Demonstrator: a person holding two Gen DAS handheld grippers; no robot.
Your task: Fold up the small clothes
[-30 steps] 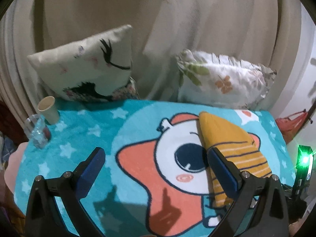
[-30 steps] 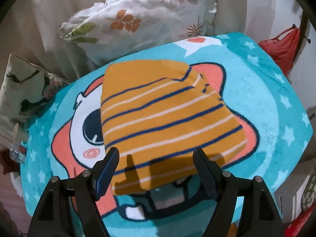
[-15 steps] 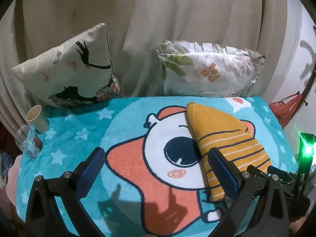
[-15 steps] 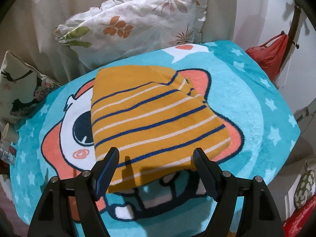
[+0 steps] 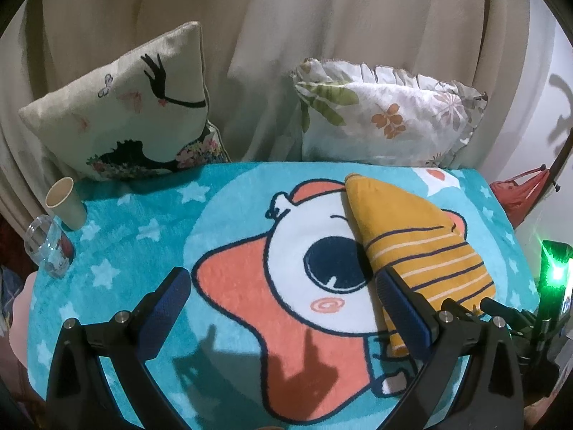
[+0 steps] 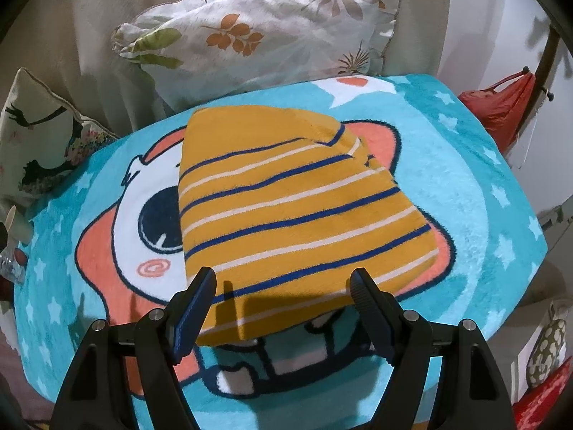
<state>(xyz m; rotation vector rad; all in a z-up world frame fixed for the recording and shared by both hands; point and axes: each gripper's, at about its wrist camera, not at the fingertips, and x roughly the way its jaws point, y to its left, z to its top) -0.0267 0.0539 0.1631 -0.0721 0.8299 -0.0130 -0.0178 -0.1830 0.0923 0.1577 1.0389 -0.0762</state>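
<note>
A folded mustard-yellow garment (image 6: pixel 286 211) with blue and white stripes lies flat on the turquoise cartoon rug (image 6: pixel 465 179). In the left wrist view the garment (image 5: pixel 412 236) sits to the right of the rug's (image 5: pixel 143 229) big cartoon eye. My right gripper (image 6: pixel 283 286) is open and empty, held above the garment's near edge. My left gripper (image 5: pixel 283 294) is open and empty, held above the rug's middle, with its right finger (image 5: pixel 401 304) in front of the garment's near left edge.
Two cushions lean on the beige curtain at the back: a lash-print one (image 5: pixel 129 114) and a leaf-print one (image 5: pixel 386 118). A paper cup (image 5: pixel 64 204) and a clear glass (image 5: pixel 46 247) stand at the rug's left edge. A red bag (image 6: pixel 501 107) hangs right.
Both grippers have drawn back and up from the rug, so more of the rug and cushions shows. The garment lies where it was. Both grippers stay open.
</note>
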